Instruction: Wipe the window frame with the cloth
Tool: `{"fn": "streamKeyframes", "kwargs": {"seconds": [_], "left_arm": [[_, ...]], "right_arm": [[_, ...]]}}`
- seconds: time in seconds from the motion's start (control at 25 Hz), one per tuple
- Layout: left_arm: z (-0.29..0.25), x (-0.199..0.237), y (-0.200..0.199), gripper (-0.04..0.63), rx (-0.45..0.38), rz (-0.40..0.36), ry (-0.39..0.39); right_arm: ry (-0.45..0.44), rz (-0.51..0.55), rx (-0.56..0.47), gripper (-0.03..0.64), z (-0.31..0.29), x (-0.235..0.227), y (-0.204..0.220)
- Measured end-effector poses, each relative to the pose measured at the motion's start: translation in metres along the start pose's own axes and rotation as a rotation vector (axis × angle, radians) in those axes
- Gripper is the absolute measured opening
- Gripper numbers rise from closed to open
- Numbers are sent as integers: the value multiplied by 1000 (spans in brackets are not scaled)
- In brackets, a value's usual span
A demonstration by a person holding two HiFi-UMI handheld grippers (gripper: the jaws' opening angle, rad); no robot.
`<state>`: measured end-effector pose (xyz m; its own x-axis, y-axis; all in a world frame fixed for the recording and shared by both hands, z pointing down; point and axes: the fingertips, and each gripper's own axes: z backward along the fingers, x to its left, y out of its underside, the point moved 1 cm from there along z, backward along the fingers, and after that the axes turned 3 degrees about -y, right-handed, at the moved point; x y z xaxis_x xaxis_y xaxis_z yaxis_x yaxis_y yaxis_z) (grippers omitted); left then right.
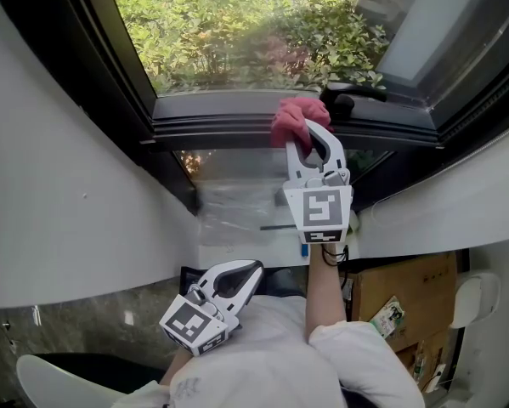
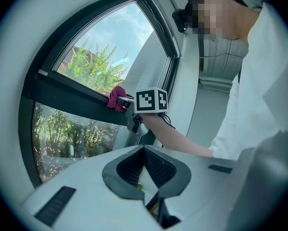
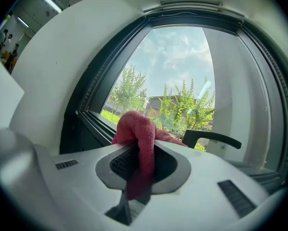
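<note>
1. The right gripper (image 1: 312, 141) has its jaws clamped on a red cloth (image 1: 291, 119). A fold bunches above the pads and a tail hangs down between them.
2. The cloth rests against the dark horizontal bar of the window frame (image 1: 220, 127), just beside the black window handle (image 1: 353, 93).
3. The left gripper (image 1: 240, 276) is held low by the person's white shirt (image 1: 271, 347), well apart from the window. Its jaw tips are together with nothing between them.
4. Green shrubs (image 1: 237, 32) show through the glass.
</note>
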<state>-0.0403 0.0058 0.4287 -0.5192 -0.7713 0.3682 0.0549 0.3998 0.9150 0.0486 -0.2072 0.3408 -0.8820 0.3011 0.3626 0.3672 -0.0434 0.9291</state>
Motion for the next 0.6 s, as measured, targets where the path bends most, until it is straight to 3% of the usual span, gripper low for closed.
{"fn": "streamKeyframes", "kwargs": {"seconds": [0.32, 0.6], "left_arm": [[-4, -2, -1, 9, -2, 0, -3], [-6, -3, -2, 9, -5, 4, -11]], "right_arm": [[11, 1, -9, 66, 7, -11, 5], [77, -16, 3, 66, 21, -41, 18]]}}
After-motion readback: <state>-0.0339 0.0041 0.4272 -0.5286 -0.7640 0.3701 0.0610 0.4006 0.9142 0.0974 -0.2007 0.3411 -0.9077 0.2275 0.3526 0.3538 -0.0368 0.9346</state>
